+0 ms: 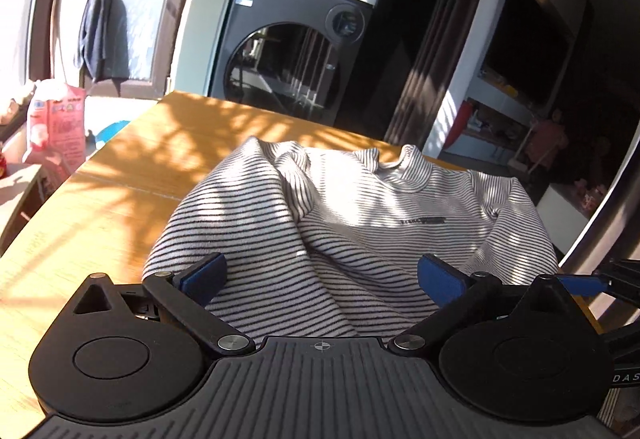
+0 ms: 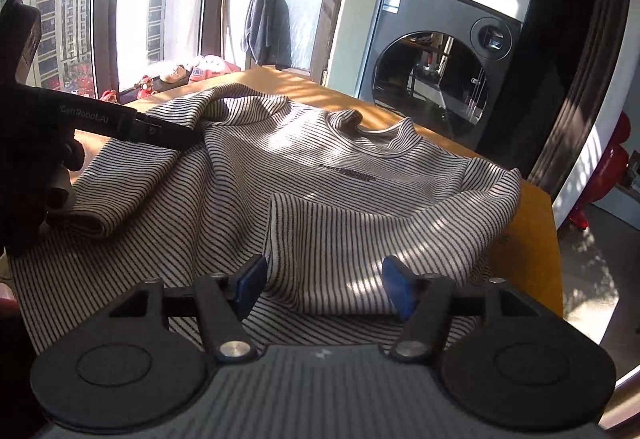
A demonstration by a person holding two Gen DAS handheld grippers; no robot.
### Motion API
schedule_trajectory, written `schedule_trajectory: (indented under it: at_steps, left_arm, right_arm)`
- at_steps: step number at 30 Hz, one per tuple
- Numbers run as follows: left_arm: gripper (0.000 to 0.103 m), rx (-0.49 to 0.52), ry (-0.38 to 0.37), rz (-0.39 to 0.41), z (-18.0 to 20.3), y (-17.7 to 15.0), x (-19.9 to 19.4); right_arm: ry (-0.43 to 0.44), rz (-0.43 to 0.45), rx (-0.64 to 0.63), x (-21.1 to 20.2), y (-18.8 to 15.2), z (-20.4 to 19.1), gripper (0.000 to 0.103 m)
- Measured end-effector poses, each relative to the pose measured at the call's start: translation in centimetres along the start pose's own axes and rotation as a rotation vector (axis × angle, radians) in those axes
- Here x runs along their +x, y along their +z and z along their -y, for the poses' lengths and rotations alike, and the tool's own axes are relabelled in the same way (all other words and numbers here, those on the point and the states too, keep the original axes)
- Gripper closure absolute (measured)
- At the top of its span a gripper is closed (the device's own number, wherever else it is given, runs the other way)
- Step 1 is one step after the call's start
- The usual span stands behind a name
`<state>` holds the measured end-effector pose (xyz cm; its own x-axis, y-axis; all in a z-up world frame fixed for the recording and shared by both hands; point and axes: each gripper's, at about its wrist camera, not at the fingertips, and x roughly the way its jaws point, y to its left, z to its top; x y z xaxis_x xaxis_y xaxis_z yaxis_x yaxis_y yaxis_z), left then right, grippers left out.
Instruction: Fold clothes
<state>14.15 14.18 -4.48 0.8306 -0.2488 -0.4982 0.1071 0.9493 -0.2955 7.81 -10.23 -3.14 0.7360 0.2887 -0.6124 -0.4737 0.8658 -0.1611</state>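
Observation:
A black-and-white striped long-sleeve shirt (image 1: 360, 223) lies front up on the wooden table (image 1: 132, 175), collar at the far side. Both sleeves are folded inward over the body. My left gripper (image 1: 320, 279) is open, its blue pads just above the shirt's lower part. My right gripper (image 2: 322, 285) is open over the folded right sleeve (image 2: 340, 239) near the hem. The shirt fills the right wrist view (image 2: 320, 175), where the left gripper's body (image 2: 120, 123) shows over the left sleeve.
A grey front-loading washing machine (image 1: 296, 51) stands behind the table. A pink package (image 1: 56, 127) and a blue basin sit off the table's left side. Windows and a hanging dark towel (image 2: 266, 27) are at the left. The table's right edge (image 2: 536, 239) is close to the shirt.

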Motion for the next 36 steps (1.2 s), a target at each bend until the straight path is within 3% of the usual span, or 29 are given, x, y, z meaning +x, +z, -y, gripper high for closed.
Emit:
schedule_trajectory:
  at_steps: [4,8,11,12,15,19,20,23,26,34,36]
  left_arm:
    - [0.000,-0.060,-0.010,-0.003,-1.2,0.1,-0.8]
    - [0.000,-0.051,-0.059,-0.002,-0.1,0.3,-1.3]
    - [0.000,-0.007,-0.080,-0.009,0.9,0.4,-1.9]
    - [0.000,0.012,-0.079,-0.005,1.0,0.4,-2.3]
    - [0.000,0.062,-0.077,0.007,1.1,0.3,-3.3]
    - [0.000,0.088,-0.101,-0.015,0.8,-0.2,-3.5]
    - [0.000,0.093,-0.111,-0.021,0.8,-0.3,-3.4]
    - [0.000,0.126,-0.133,-0.040,1.1,-0.3,-2.9]
    - [0.000,0.175,-0.121,-0.054,1.5,-0.4,-3.0]
    - [0.000,0.291,-0.065,-0.059,0.3,-1.1,-5.3]
    - [0.000,0.306,-0.046,-0.070,-0.1,-1.5,-5.6]
  right_arm:
    - [0.036,0.020,-0.065,-0.4,0.2,-1.4,0.037]
    - [0.017,-0.017,-0.118,2.6,0.5,-2.9,0.039]
    - [0.077,-0.039,-0.059,3.8,1.4,-1.4,0.087]
    - [0.049,-0.026,-0.046,3.2,2.0,-0.4,0.098]
    - [-0.086,0.051,0.016,0.4,4.5,4.6,0.097]
    - [-0.295,0.305,0.238,-7.6,9.6,14.5,0.097]
    - [-0.295,0.360,0.265,-9.2,10.7,15.8,0.097]
    - [-0.279,0.429,0.272,-10.5,13.5,16.6,0.097]
    - [-0.192,0.440,0.278,-8.6,15.7,15.6,0.097]
    - [-0.012,0.310,0.227,2.5,18.2,9.5,0.097]
    - [0.041,0.309,0.257,4.1,17.9,8.3,0.090]
